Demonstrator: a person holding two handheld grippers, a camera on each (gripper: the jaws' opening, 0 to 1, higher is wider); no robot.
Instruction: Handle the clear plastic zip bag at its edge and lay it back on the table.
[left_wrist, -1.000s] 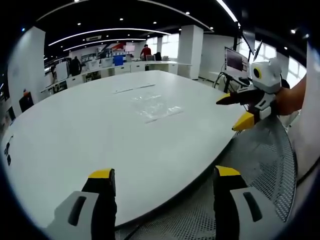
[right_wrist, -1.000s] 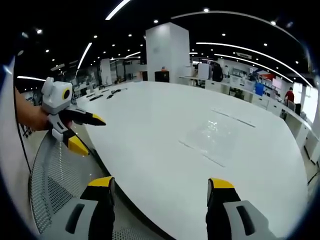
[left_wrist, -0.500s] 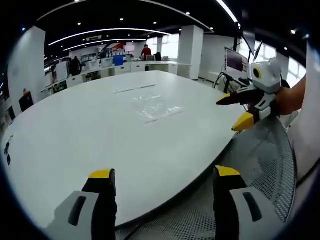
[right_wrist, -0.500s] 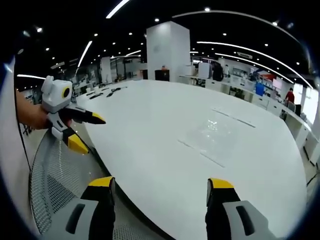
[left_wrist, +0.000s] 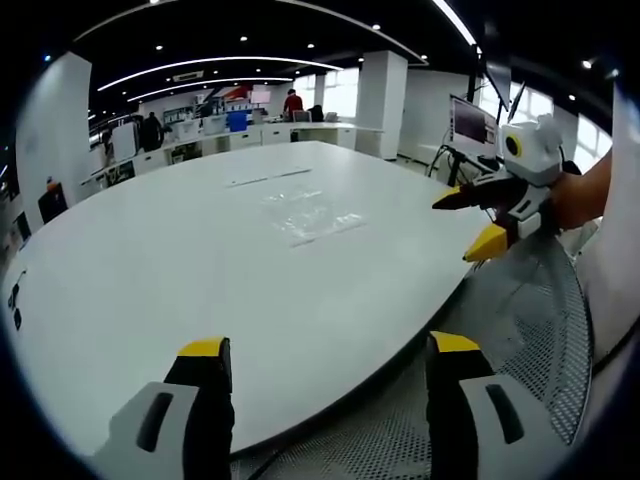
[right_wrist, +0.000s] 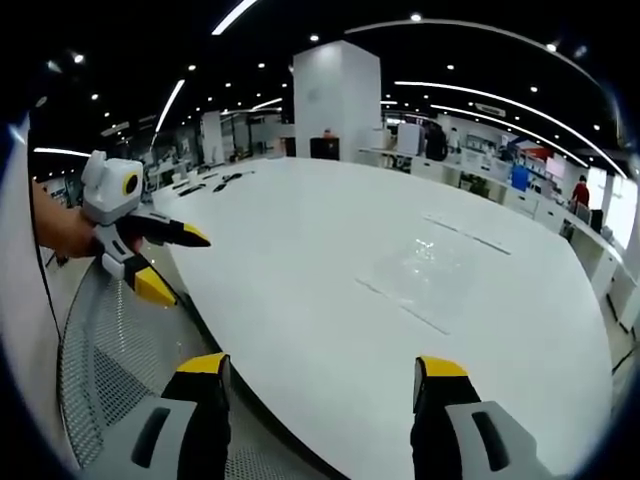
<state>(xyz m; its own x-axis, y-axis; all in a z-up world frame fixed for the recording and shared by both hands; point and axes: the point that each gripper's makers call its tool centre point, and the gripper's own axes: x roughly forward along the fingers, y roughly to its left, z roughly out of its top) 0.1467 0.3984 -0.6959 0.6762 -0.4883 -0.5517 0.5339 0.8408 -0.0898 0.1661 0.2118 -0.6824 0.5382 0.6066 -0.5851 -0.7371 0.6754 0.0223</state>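
**Bag flat on the table, both grippers hanging back off the edge**

Out toward the middle of the big white table (left_wrist: 150, 260), the clear plastic zip bag (left_wrist: 310, 213) lay flat, well away from every edge. You could barely make it out against the white top, mostly just glints and its straight edges. The right gripper view caught the same bag (right_wrist: 425, 280) lying past the near edge, nothing touching it.

The left gripper (left_wrist: 325, 365) sat just off the table's near edge, jaws spread wide with nothing between them, yellow tips up. The right gripper (right_wrist: 320, 375) was in the same spot on its side, jaws also wide apart and empty.

Each one showed up in the other's view too: the right gripper (left_wrist: 478, 222) hung beside the table's right edge, over a grey mesh chair back (left_wrist: 540, 320), with a hand on it. Its jaws looked parted there as well. A couple of thin strips (left_wrist: 268, 178) lay farther back on the table, beyond the bag.
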